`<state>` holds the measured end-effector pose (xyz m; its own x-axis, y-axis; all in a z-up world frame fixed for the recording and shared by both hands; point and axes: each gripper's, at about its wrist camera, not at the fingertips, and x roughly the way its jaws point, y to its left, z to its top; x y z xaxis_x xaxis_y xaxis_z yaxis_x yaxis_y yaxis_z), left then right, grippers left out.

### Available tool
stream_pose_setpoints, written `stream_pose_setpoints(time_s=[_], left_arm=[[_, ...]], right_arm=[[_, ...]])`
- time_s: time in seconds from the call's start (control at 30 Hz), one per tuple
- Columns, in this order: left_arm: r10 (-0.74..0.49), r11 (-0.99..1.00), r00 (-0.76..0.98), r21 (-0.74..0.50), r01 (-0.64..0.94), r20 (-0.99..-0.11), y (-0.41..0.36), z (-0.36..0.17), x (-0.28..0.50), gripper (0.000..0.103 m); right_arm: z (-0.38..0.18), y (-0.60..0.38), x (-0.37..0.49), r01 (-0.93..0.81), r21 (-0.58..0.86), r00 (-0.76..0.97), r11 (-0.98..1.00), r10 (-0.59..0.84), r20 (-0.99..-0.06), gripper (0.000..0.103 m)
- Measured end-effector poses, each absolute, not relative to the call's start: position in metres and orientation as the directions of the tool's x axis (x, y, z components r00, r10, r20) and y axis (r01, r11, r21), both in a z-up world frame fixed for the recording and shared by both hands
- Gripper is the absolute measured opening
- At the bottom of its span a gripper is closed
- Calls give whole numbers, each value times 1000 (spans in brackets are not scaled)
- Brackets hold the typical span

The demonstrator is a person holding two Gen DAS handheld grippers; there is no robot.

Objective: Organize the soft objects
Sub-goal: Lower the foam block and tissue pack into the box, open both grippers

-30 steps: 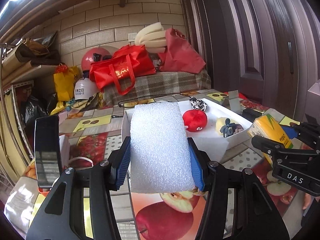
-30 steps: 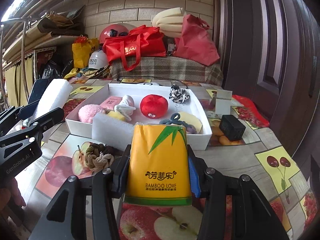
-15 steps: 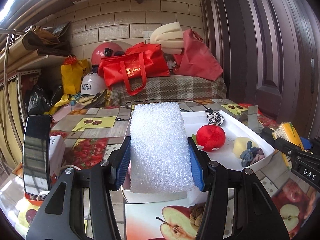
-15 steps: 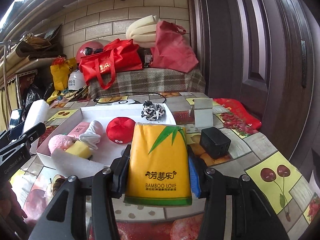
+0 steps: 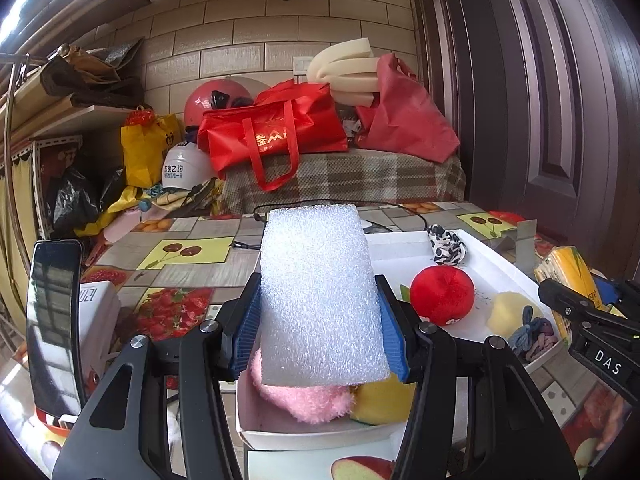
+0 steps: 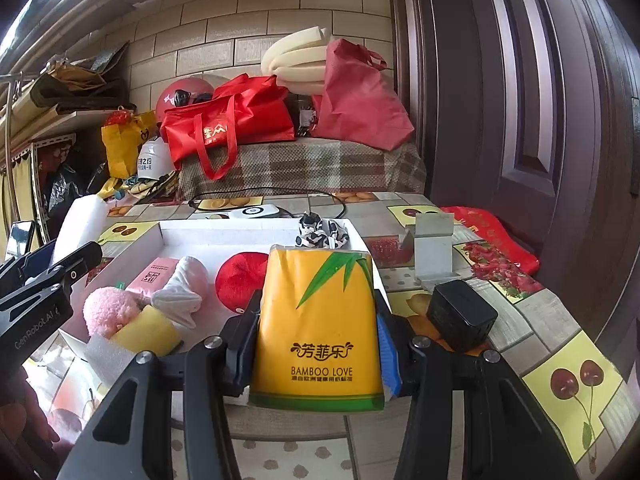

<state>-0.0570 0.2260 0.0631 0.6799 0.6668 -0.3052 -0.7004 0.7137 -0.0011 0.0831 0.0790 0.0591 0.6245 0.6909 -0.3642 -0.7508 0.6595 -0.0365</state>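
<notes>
At the centre of the left wrist view, the left gripper (image 5: pixel 320 320) is clamped on a white foam block (image 5: pixel 320 300), its blue pads pressing both long sides. The block is held above the near left corner of the white tray (image 5: pixel 504 260), directly over a pink plush ball (image 5: pixel 304 402) and a yellow sponge (image 5: pixel 380 400) that lie in that corner. Whether the block touches them cannot be determined.

At the centre of the right wrist view, the right gripper (image 6: pixel 318 344) is clamped on a yellow tissue pack (image 6: pixel 320 328) marked "BAMBOO LOVE". The pack is held at the near right edge of the tray; whether it is over the tray floor or just outside the wall cannot be determined.

Tray contents visible in the middle of both frames: a red plush apple (image 5: pixel 442 296), a black-and-white scrunchie (image 5: pixel 446 248) at the far corner, a pink packet (image 6: pixel 154 276) and a white rolled cloth (image 6: pixel 180 292). A black box (image 6: pixel 460 320) stands on the table at centre right, outside the tray.

Step in hand, as judged: transport and placement of two soft items into the tray.

Next move, as judged:
1. Select a bare patch of tray floor; the near left corner is occupied.
2. Lower each item until supported.
3. Release the pads gently, since foam springs back and may shift on release.
</notes>
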Motion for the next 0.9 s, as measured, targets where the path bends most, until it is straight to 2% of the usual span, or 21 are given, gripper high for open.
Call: stream_pose_setpoints(time_s=[0.63, 0.9], left_arm=[[651, 717, 670, -1, -697, -356, 256, 61, -24, 53], [635, 712, 651, -11, -702, -416, 273, 57, -9, 53]], right_arm=[[57, 122, 99, -769, -23, 592, 639, 697, -406, 50], [57, 147, 107, -763, -45, 600, 645, 681, -419, 50]])
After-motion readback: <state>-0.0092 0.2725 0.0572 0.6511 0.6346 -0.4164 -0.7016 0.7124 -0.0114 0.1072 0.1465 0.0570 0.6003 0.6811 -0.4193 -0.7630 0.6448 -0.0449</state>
